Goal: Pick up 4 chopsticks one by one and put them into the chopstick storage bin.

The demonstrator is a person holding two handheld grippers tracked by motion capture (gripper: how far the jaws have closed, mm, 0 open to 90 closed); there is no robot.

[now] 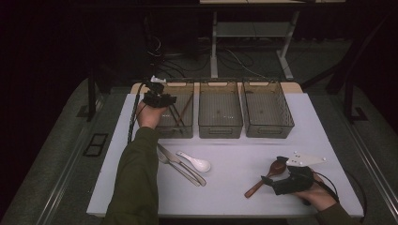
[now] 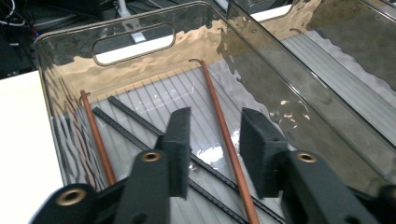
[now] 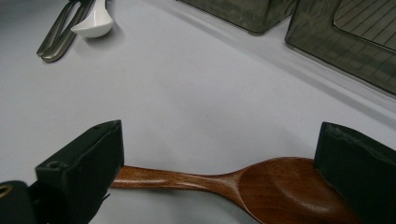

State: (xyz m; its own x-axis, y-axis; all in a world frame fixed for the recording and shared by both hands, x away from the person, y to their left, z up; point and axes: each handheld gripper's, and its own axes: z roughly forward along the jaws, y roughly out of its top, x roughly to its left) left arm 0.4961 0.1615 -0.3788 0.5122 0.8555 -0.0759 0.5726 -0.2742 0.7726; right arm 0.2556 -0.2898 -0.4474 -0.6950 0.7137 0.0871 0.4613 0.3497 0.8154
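Smoky grey-brown see-through plastic is what the left ribbed bin [image 2: 70,60] is made of, with a fine striped pattern of ridges seen across its floor. Inside it, a reddish-brown thin wooden chopstick [image 2: 224,135] is seen between the black left tongs [image 2: 215,140], another of the same reddish brown [image 2: 95,137] is seen near the bin's wall, and a pair of black slim chopsticks [image 2: 135,123] is crossed beside them. The flat desk [image 1: 234,159] is plain white, no pattern at all. A warm glossy brown is shown by the rounded wooden spoon [image 3: 261,186], framed by the black right tongs [image 3: 219,172]. A shiny white ceramic soup spoon [image 1: 195,161] and silver-grey metal cutlery [image 1: 180,164] are also spotted. The sleeve [image 1: 133,187] is olive green.
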